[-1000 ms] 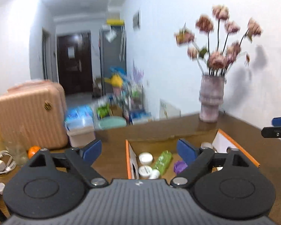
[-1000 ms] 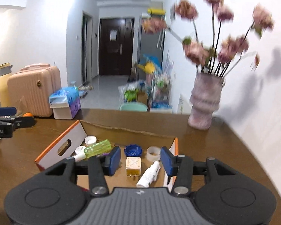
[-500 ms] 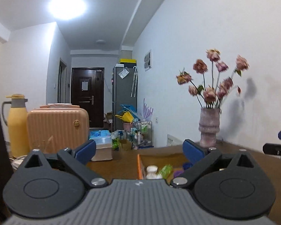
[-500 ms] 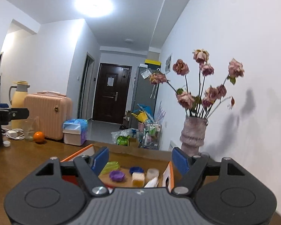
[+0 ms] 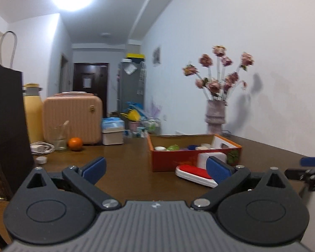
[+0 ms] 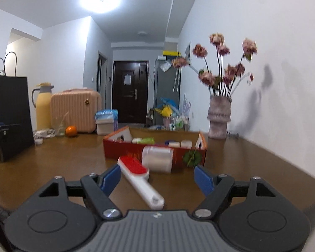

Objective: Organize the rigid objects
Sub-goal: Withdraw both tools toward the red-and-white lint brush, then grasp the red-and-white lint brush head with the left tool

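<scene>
An orange cardboard box (image 5: 174,159) (image 6: 119,151) holding several small items stands on the brown table. In front of it lie a white brush with a red pad (image 6: 140,178) (image 5: 193,173) and a white lint-roller case (image 6: 157,160) (image 5: 212,157). My left gripper (image 5: 155,168) is open and empty, low over the table, left of the brush. My right gripper (image 6: 157,178) is open and empty, with the brush handle lying between its fingers; it also shows at the right edge of the left wrist view (image 5: 310,168).
A vase of dried roses (image 5: 216,117) (image 6: 219,119) stands behind the box by the wall. At the left are an orange (image 5: 75,143), a glass (image 5: 59,138), a charger cable (image 5: 41,147), a pink suitcase (image 5: 72,117), a yellow flask (image 5: 32,117) and a black bag (image 5: 6,126).
Both grippers have pulled back from over the box and dropped low to the table. The brush and white case now lie in front of them. The right gripper's jaws have opened wider.
</scene>
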Available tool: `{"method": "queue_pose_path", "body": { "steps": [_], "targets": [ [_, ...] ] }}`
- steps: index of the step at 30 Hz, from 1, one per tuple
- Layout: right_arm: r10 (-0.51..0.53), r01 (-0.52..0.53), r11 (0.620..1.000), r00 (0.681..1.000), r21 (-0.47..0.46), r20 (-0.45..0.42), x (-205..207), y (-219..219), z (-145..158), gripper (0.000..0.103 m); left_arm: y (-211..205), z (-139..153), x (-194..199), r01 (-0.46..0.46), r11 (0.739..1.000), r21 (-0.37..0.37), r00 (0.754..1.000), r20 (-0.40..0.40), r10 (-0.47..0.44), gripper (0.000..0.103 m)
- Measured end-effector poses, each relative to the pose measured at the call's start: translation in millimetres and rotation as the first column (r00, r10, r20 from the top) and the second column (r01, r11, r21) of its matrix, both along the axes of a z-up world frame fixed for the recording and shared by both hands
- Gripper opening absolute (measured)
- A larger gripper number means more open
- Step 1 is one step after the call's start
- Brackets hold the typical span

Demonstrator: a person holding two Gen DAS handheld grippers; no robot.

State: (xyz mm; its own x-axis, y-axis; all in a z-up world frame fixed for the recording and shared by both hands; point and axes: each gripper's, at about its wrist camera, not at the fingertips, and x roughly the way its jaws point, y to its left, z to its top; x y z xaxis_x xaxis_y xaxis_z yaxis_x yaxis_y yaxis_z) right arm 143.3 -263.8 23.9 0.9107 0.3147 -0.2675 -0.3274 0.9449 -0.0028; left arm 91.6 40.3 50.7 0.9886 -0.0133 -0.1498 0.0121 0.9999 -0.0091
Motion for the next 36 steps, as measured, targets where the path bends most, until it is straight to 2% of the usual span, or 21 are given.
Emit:
{"method": "queue_pose_path", "body": {
  "steps": [4,10,14,19,21,24,26,28,32,36],
  "targets": [
    [0.0,-0.001,0.999,1.0,-0.039,-0.026,3.4,5.9,-11.1,0.073,-6.0,-5.0,7.9,-0.002,1.0,0.022,1.0,-0.004,0.002,0.103],
    [-0.005,0.0,0.998,0.995,-0.056,-0.102,35.7,15.4,-29.5,0.06,-3.6,-22.4,35.9,0.023,1.0,0.01,0.996,-0.087,-0.022,0.103],
    [-0.033,0.03,0.999,0.985,-0.02,-0.17,68.4,12.7,-40.0,0.05,2.5,-32.3,76.0,0.04,0.999,-0.023,0.984,-0.175,-0.044,0.103],
    [-0.004,-0.004,0.999,0.974,-0.036,-0.228,103.2,19.1,-54.8,0.049,5.3,-37.5,143.0,0.078,0.995,-0.069,0.961,-0.261,-0.093,0.103],
    [-0.014,0.001,0.999,0.969,-0.052,-0.246,114.0,20.0,-60.1,0.043,2.7,-37.3,169.1,0.095,0.993,-0.069,0.954,-0.279,-0.111,0.103],
    [-0.118,0.098,0.99,0.967,-0.1,-0.227,134.2,10.8,-65.6,0.04,-7.0,-39.3,208.0,0.11,0.993,-0.046,0.946,-0.301,-0.119,0.103],
    [-0.191,0.169,0.98,0.952,-0.11,-0.238,150.0,-0.4,-66.1,0.037,-14.2,-44.1,234.1,0.12,0.992,-0.037,0.937,-0.325,-0.126,0.103],
    [-0.193,0.181,0.981,0.951,-0.071,-0.241,160.9,-13.3,-62.4,0.037,-19.1,-50.6,252.7,0.12,0.991,-0.058,0.922,-0.362,-0.133,0.096],
    [-0.114,0.135,0.989,0.953,0.057,-0.282,187.2,-32.5,-53.2,0.038,-22.5,-68.0,270.3,0.114,0.98,-0.165,0.897,-0.406,-0.173,0.087],
    [-0.084,0.113,0.991,0.943,0.071,-0.322,221.9,-32.1,-52.1,0.037,-20.5,-82.1,275.8,0.081,0.973,-0.214,0.884,-0.435,-0.17,0.069]
  ]
}}
